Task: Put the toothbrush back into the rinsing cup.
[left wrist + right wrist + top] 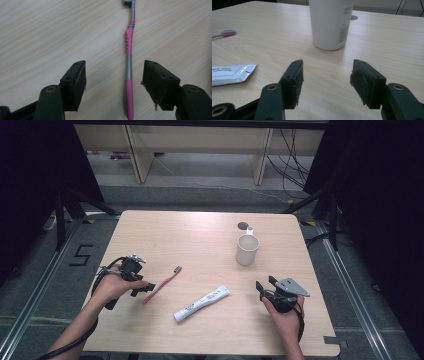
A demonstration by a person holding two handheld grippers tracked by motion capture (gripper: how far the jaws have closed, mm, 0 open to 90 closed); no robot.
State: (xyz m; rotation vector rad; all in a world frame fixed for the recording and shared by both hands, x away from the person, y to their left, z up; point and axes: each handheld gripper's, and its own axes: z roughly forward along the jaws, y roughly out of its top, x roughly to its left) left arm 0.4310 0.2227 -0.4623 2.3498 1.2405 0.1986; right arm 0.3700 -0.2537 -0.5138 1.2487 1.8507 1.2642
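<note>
Right now I am working the approach on the pink toothbrush [161,285], which is lying flat on the table [200,235] near its nine o'clock edge, bristle head pointing toward one o'clock in the high view. I am bringing the left gripper [141,288] in over the handle end, so the step in hand, as I judge it, is lining up for the pick; nothing is gripped yet.

In the left gripper view the jaws are standing wide apart with bare wood between them, and the toothbrush [129,72] is running straight up toward twelve o'clock, sitting closer to the three o'clock jaw than to the nine o'clock one and touching neither. The next move, I think, is calling for a small shift toward three o'clock to centre the handle, then a descent until the pads flank it, then a close across its narrow width.

I am holding the right gripper [266,285] near the four o'clock part of the table, its jaws also apart and empty, pointing at the white cup [330,23] ahead. The toothpaste tube [201,303] is lying between the two grippers, apart from the brush.
</note>
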